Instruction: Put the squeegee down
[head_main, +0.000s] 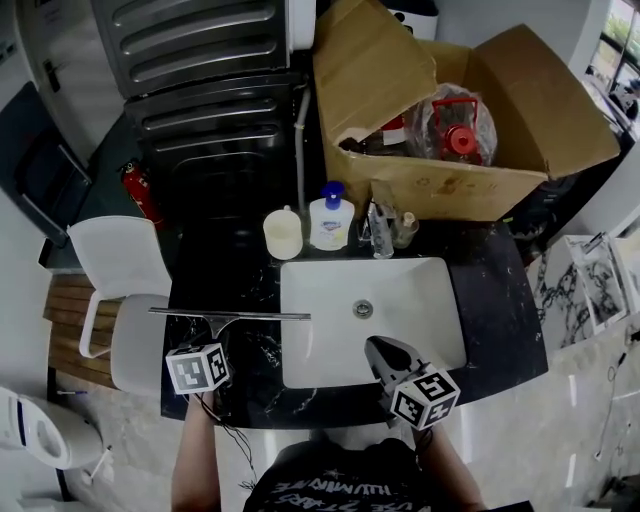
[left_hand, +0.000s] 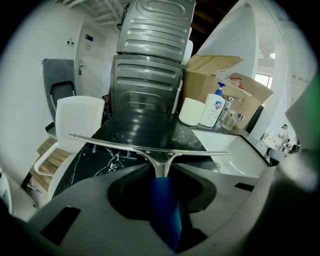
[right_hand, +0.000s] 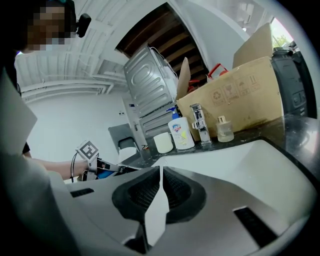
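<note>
Over the left part of the black marble tabletop (head_main: 225, 270), the left gripper (head_main: 212, 342) is clamped on the blue handle of the long metal-bladed squeegee (head_main: 230, 315), which seems light, stiff and slippery; the handle is the right hold. The right gripper (head_main: 388, 355), above the white sink (head_main: 330, 300), is closed and empty.

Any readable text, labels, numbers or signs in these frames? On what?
No text reads cleanly.
Soap bottle label: blue logo, too blurred to read.
Cardboard box: printed symbols, one like a recycling sign; no readable words.
Shirt print: upside down, too blurred.
</note>
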